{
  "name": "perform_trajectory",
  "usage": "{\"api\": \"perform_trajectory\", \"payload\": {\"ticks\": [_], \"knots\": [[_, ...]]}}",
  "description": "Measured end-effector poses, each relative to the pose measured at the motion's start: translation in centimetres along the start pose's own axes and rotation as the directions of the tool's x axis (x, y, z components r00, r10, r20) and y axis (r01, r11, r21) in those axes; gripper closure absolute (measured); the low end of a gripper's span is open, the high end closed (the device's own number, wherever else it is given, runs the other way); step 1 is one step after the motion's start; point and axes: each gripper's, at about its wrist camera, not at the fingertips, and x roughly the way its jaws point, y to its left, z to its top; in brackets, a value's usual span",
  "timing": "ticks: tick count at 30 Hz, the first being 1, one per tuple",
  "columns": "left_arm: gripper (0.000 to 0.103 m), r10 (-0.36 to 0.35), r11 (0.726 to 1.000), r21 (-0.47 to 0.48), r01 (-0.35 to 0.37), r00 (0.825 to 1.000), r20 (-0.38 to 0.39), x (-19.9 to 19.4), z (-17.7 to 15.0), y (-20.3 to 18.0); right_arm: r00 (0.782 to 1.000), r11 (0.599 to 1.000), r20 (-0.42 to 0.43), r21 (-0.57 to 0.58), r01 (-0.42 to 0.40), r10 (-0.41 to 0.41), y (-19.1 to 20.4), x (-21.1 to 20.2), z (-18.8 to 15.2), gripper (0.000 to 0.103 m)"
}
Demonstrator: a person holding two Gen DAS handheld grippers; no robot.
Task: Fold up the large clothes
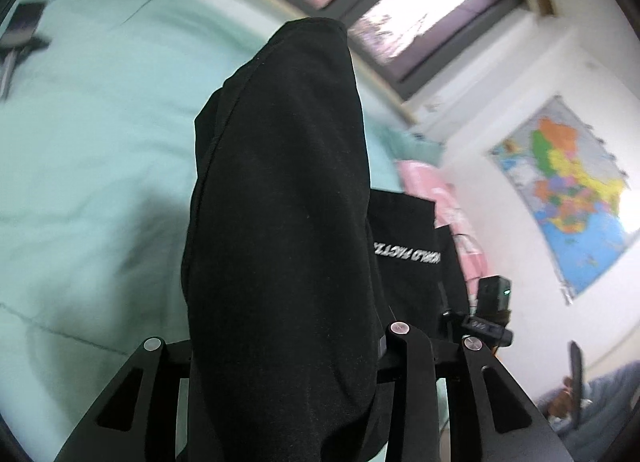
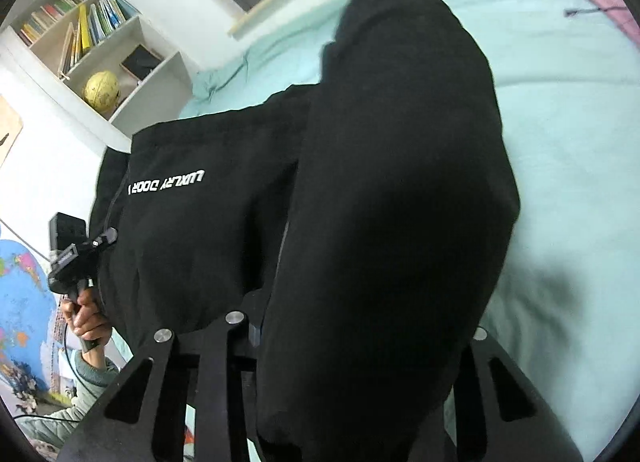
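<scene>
Left wrist view: my left gripper [image 1: 280, 362] is closed on a thick fold of the black cotton garment with white printed letters [image 1: 280, 190]. The cloth fills the space between the two black arms, so the fingertips are hidden. The fold stands up from the jaws toward twelve o'clock, above the pale mint-green quilted bed cover [image 1: 80, 166]. At three o'clock the other part of the garment hangs with its white letters, and just beside it, at four o'clock, I see my right gripper [image 1: 486, 322] from outside. A colourful wall map [image 1: 568, 198] is at three o'clock.

Right wrist view: my right gripper [image 2: 360, 362] is also closed on a fat roll of the same garment, which rises toward one o'clock over the bed cover. At nine o'clock the lettered panel hangs between both grippers. At eight o'clock my left hand [image 2: 86, 318] holds the handle of the left gripper. A white bookshelf with books [image 2: 92, 34] is at ten o'clock.
</scene>
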Motion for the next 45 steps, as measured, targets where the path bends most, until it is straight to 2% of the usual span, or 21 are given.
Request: {"api": "perform_trajectory", "payload": {"ticks": [6,11,13,17,19,20,22,24,25,26,28,30,31,32,34,35,38,39,40,43,45], "knots": [[0.064,-0.109,0.992,0.074,0.106,0.993,0.041,-2.1,1.3,-4.8,0.992,0.999,0.120,0.008,0.034,-0.035,2.3,-8.0,-0.3,0.063],[0.064,-0.141,0.990,0.035,0.140,0.990,0.026,-1.7,0.6,-3.2,0.989,0.997,0.131,0.037,0.062,-0.066,2.6,-11.0,0.0,0.063],[0.064,-0.133,0.991,0.000,0.133,0.991,0.007,-0.9,-0.1,-1.1,0.990,0.996,0.112,0.028,0.083,-0.086,2.7,-9.9,0.1,0.063],[0.063,-0.077,0.992,-0.107,0.067,0.993,-0.089,4.9,-1.3,4.8,0.994,0.991,0.019,0.089,0.101,-0.103,-0.1,-5.4,-0.3,0.063],[0.058,-0.007,0.984,-0.177,-0.016,0.991,-0.132,7.1,-2.0,8.7,0.986,0.981,-0.033,0.102,0.167,-0.164,-2.5,-2.4,-0.8,0.063],[0.056,-0.002,0.971,-0.235,-0.030,0.991,-0.135,7.7,-2.5,10.9,0.974,0.969,-0.050,0.104,0.224,-0.219,-3.8,-1.1,-1.1,0.058],[0.047,-0.092,0.932,-0.359,0.040,0.987,-0.129,8.2,-3.4,14.7,0.969,0.960,-0.052,0.132,0.245,-0.240,-5.8,-0.2,-1.5,0.052],[0.046,-0.203,0.880,-0.455,0.134,0.973,-0.107,7.9,-4.4,18.1,0.986,0.962,-0.036,0.216,0.169,-0.165,-8.4,0.0,-2.2,0.042],[0.046,-0.228,0.870,-0.467,0.157,0.969,-0.099,7.4,-4.5,18.8,0.988,0.959,-0.033,0.238,0.152,-0.148,-9.1,0.0,-2.4,0.037],[0.046,-0.218,0.878,-0.455,0.151,0.971,-0.097,6.3,-4.5,19.3,0.989,0.958,-0.032,0.247,0.146,-0.142,-8.9,0.3,-2.4,0.036],[0.045,-0.153,0.909,-0.405,0.100,0.983,-0.100,4.2,-4.0,19.4,0.986,0.962,-0.029,0.219,0.165,-0.162,-8.7,-0.7,-2.3,0.036],[0.044,-0.032,0.947,-0.321,0.002,0.995,-0.090,1.1,-3.0,18.6,0.972,0.958,-0.023,0.165,0.235,-0.234,-7.4,-1.8,-1.4,0.035],[0.044,0.021,0.961,-0.272,-0.042,0.996,-0.083,0.0,-2.5,17.6,0.954,0.946,-0.017,0.129,0.299,-0.299,-6.9,-2.5,-1.1,0.034],[0.044,0.078,0.972,-0.215,-0.091,0.994,-0.070,-1.2,-1.9,16.4,0.914,0.912,0.000,0.063,0.405,-0.406,-5.2,-3.3,-0.7,0.034],[0.044,0.144,0.982,-0.115,-0.150,0.988,-0.059,-2.4,-0.9,13.6,0.861,0.861,0.044,-0.026,0.508,-0.507,-2.0,-3.9,0.2,0.034],[0.044,0.167,0.984,-0.061,-0.170,0.985,-0.053,-2.4,-0.5,11.6,0.855,0.854,0.065,-0.058,0.518,-0.514,-0.5,-4.2,0.5,0.034],[0.040,0.217,0.972,0.104,-0.210,0.974,-0.059,0.0,-0.9,6.0,0.887,0.873,0.087,-0.158,0.461,-0.453,5.8,-2.2,1.8,0.033],[0.040,0.249,0.961,0.142,-0.237,0.966,-0.075,1.5,-1.2,4.7,0.893,0.873,0.074,-0.188,0.450,-0.445,6.5,-1.4,1.7,0.032],[0.040,0.308,0.940,0.184,-0.286,0.946,-0.104,3.7,-1.7,3.8,0.893,0.867,0.039,-0.224,0.446,-0.449,8.0,1.2,1.8,0.032],[0.040,0.464,0.879,0.217,-0.424,0.865,-0.193,9.5,-2.6,3.9,0.874,0.854,-0.081,-0.274,0.443,-0.480,6.8,6.9,0.2,0.032],[0.038,0.491,0.867,0.196,-0.457,0.849,-0.193,11.6,-3.5,5.7,0.867,0.877,-0.176,-0.219,0.427,-0.466,3.8,9.9,-0.6,0.031]]}}
